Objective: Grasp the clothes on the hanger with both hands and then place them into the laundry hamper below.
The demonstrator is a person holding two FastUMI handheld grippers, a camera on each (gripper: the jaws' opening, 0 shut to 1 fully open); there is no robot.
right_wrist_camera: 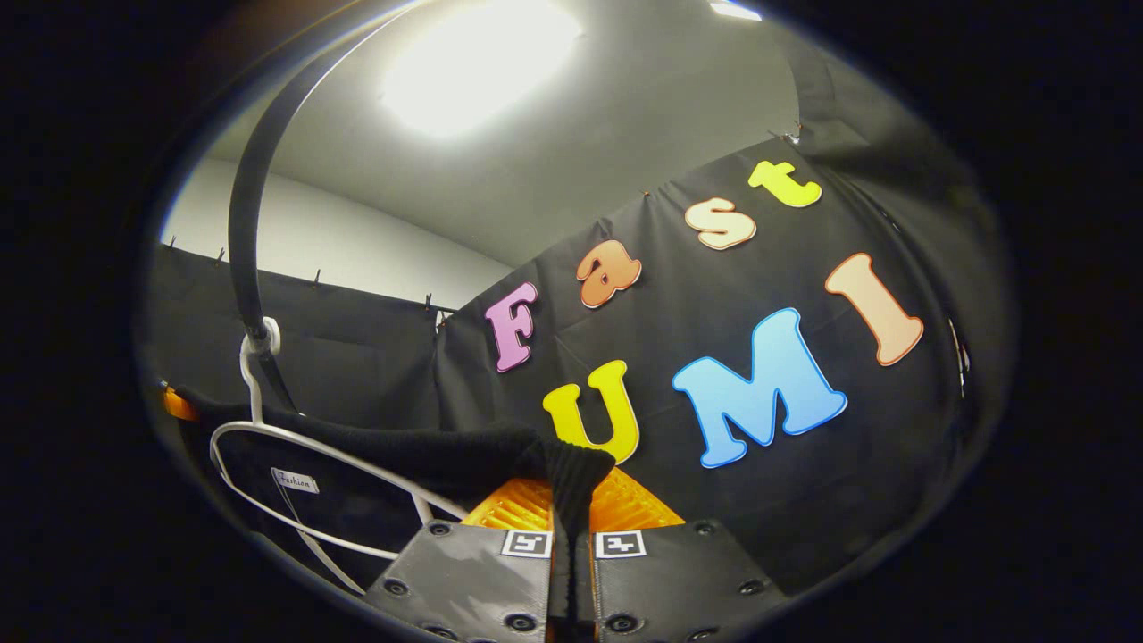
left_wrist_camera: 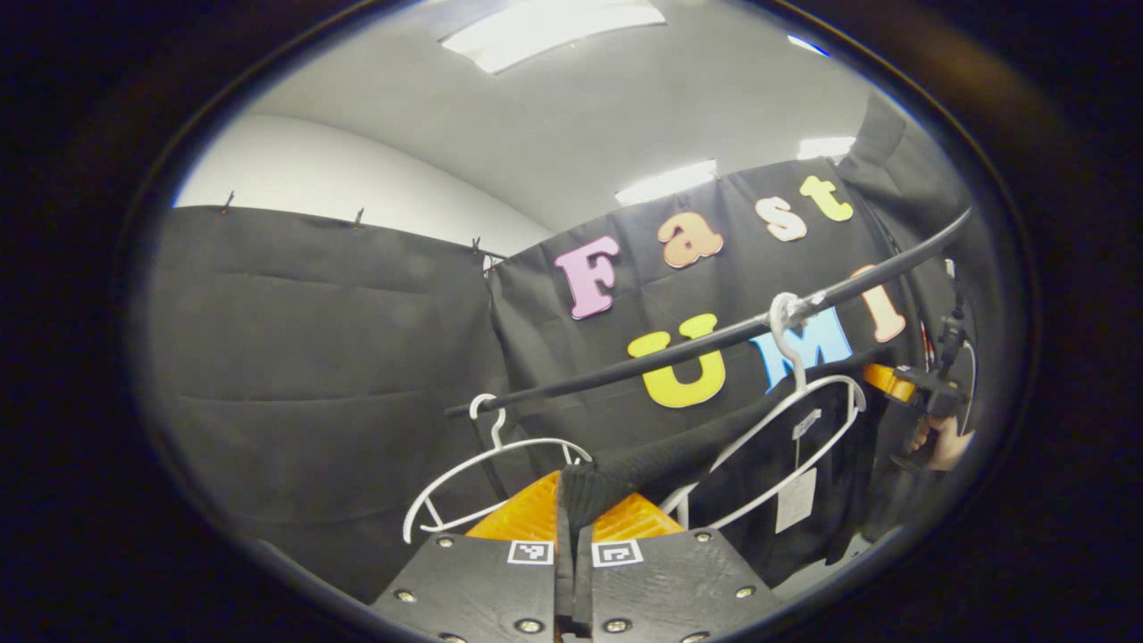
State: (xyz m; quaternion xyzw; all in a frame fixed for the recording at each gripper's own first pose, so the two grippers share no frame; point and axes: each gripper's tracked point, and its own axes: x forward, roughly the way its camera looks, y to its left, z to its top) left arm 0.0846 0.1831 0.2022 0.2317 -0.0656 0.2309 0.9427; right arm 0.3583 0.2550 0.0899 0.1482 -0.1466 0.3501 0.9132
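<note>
Left gripper fingers are pressed together on a ribbed edge of the black knitted garment, seen in the left gripper view. Same on the right gripper: clamped on the garment's other ribbed end, seen in the right gripper view. Fabric is stretched between the two, draped over a white wire hanger hooked on the black rail. A second, bare white hanger is hung nearby. A hand holding the other gripper is seen far right.

Left tool and right tool both raised, fingers closed on black knit fabric.
</note>
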